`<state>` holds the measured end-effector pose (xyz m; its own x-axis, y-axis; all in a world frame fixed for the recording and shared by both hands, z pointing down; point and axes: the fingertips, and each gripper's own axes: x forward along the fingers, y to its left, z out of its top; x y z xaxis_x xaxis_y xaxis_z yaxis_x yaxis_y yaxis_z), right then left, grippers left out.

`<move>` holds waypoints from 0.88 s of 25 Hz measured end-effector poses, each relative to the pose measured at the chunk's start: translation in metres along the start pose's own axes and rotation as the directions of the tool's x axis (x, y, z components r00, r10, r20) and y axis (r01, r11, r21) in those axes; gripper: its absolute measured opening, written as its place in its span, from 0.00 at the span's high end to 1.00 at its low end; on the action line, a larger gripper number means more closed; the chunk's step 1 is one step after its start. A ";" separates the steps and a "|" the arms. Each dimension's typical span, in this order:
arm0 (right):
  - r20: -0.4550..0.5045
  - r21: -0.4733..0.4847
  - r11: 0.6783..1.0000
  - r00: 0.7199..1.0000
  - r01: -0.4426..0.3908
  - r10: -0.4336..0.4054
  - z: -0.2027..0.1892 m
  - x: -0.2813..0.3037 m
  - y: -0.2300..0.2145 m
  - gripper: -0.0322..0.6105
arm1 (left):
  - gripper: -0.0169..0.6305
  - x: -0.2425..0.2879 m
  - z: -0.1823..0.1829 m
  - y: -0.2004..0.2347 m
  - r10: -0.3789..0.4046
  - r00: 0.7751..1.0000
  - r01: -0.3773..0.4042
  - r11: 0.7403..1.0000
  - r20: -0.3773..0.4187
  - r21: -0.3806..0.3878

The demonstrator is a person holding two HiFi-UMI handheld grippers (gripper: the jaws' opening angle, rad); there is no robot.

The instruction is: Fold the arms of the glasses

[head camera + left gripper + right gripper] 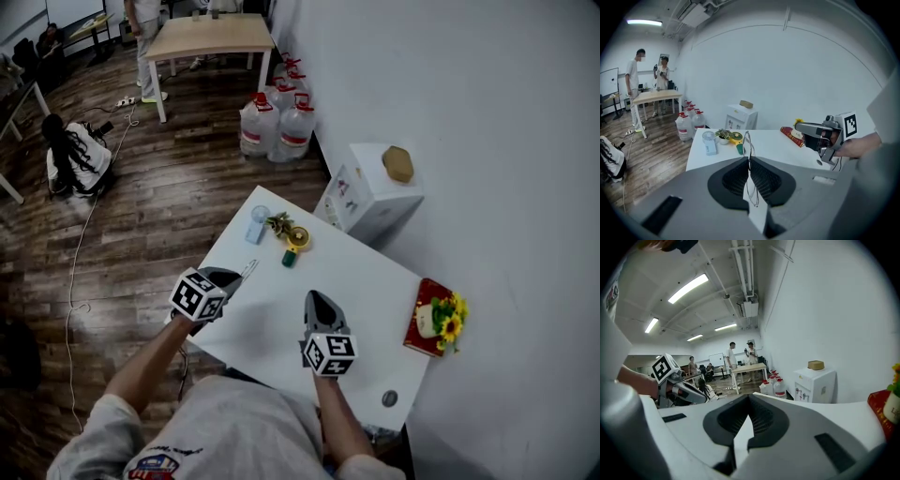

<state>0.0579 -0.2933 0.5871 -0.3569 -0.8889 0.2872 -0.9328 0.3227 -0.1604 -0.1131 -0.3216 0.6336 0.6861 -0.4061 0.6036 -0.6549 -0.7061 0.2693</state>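
Left gripper view: glasses (749,140) between closed jaws

White table (375,281) against the wall. Left gripper (236,276) over its left edge, thin glasses (249,269) poking from the tip. Right gripper (315,297) over mid-table, well apart from the left. Far corner: small blue fan (258,225), yellow gadget (296,238) beside it. Red box with sunflowers (433,317) at right edge. Water jugs (277,124) on the floor beyond.
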 end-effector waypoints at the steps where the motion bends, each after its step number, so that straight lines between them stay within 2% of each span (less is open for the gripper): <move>1: 0.000 -0.001 1.000 1.000 0.001 -0.001 0.000 -0.001 0.000 0.95 | 0.95 -0.001 0.001 0.000 0.001 1.000 -0.001 1.000 0.006 -0.001; 16: -0.013 -0.013 1.000 1.000 -0.008 0.007 -0.005 -0.003 0.004 0.95 | 0.95 -0.005 0.009 -0.005 0.000 0.999 0.001 1.000 0.045 -0.030; 22: -0.008 -0.009 1.000 1.000 -0.010 0.009 -0.006 -0.002 0.004 0.95 | 0.95 -0.007 0.010 -0.009 -0.003 0.999 0.004 1.000 0.054 -0.020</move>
<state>0.0548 -0.2883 0.5913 -0.3661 -0.8832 0.2932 -0.9298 0.3341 -0.1548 -0.1085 -0.3184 0.6191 0.7043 -0.4347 0.5613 -0.6581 -0.6963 0.2865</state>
